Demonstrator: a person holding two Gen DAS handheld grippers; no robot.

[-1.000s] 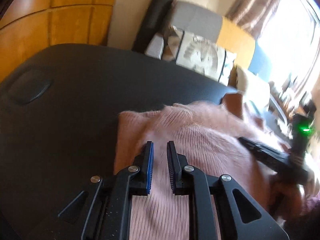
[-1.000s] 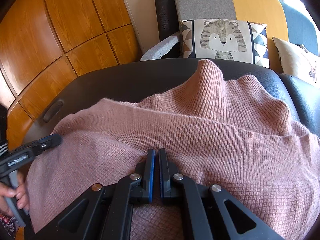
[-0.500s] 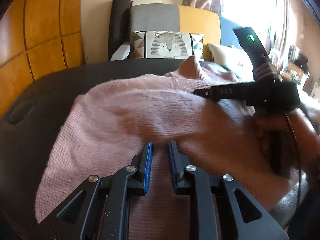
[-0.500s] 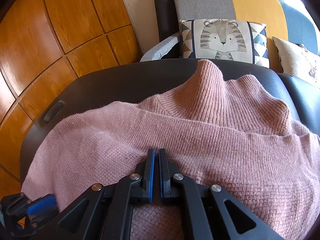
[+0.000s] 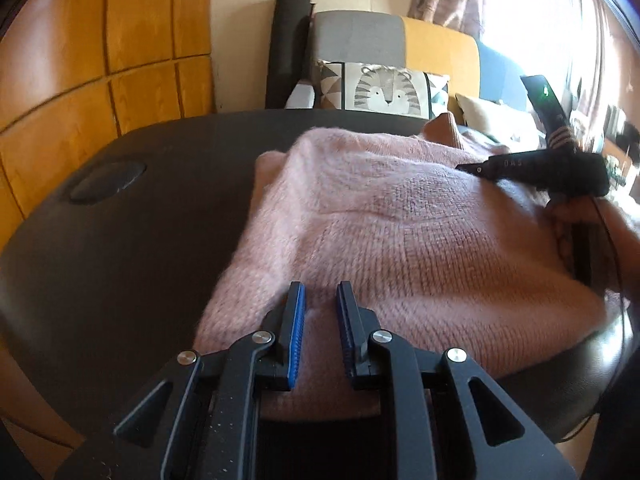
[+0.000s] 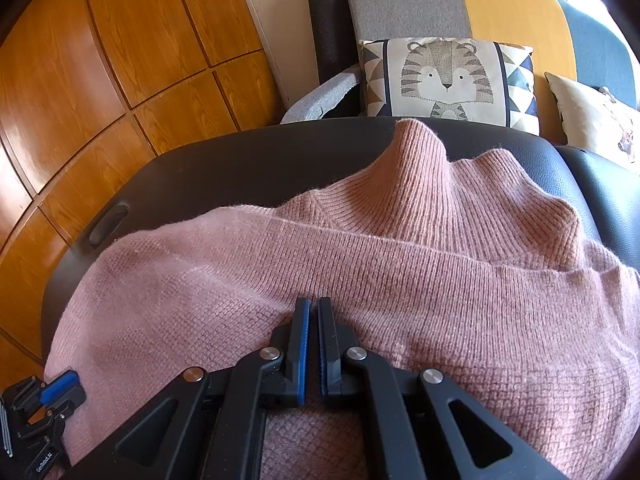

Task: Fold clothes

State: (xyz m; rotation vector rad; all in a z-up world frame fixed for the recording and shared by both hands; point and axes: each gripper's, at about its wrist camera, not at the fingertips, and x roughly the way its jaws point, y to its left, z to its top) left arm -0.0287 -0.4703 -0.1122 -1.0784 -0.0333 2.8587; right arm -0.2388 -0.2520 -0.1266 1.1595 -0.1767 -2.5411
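A pink knit sweater (image 6: pixel 400 280) lies spread on a black padded table (image 6: pixel 240 164), its ribbed collar (image 6: pixel 416 160) standing up at the far side. My right gripper (image 6: pixel 314 304) is shut, its tips pressed onto the sweater's middle, where the knit puckers slightly. From the left wrist view it comes in from the right as the right gripper (image 5: pixel 466 168), with a hand (image 5: pixel 568 224) behind it. My left gripper (image 5: pixel 320 294) sits low over the sweater's (image 5: pixel 400 220) near left corner, jaws a little apart, knit showing in the gap. The right wrist view shows that left gripper (image 6: pixel 44 396) at the sweater's left edge.
Wooden cabinet doors (image 6: pixel 100 80) stand close on the left. Behind the table is a grey and yellow sofa (image 6: pixel 440 4) with a tiger cushion (image 6: pixel 444 76), and a dark roll (image 6: pixel 326 20) leans beside it. The table has an oval recess (image 5: pixel 106 180) at left.
My left gripper has come down from above the sweater's left side to its near left corner and has rolled level. The right gripper has stayed pressed on the sweater.
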